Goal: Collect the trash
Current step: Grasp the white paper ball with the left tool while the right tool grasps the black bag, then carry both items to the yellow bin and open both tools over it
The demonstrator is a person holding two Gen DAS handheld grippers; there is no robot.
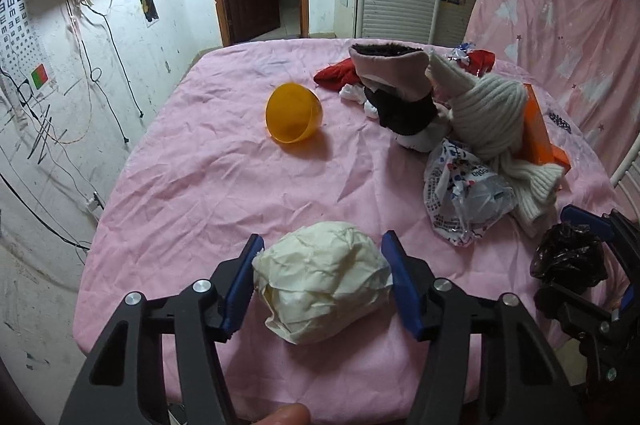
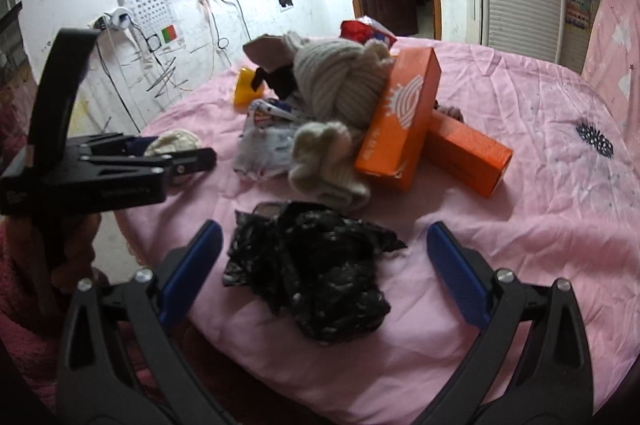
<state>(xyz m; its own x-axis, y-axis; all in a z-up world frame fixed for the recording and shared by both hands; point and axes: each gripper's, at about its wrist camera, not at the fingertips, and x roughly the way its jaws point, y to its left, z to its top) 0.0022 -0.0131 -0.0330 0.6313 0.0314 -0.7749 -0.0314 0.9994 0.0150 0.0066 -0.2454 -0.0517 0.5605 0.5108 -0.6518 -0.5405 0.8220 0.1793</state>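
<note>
Left claw (image 1: 322, 281) clamped on crumpled paper ball (image 1: 320, 281), near side of counter (image 1: 192, 185). Right claw (image 2: 320, 265) apart, straddling black plastic bag (image 2: 312, 273) right of ball.

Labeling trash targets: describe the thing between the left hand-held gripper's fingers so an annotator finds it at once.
Start at the pink bedsheet on the bed, then go to its near edge, well in front of the orange plastic bowl. There, between the blue pads of the left hand-held gripper, lies a crumpled cream paper ball. Its neighbour to the right is a black plastic bag.
</note>
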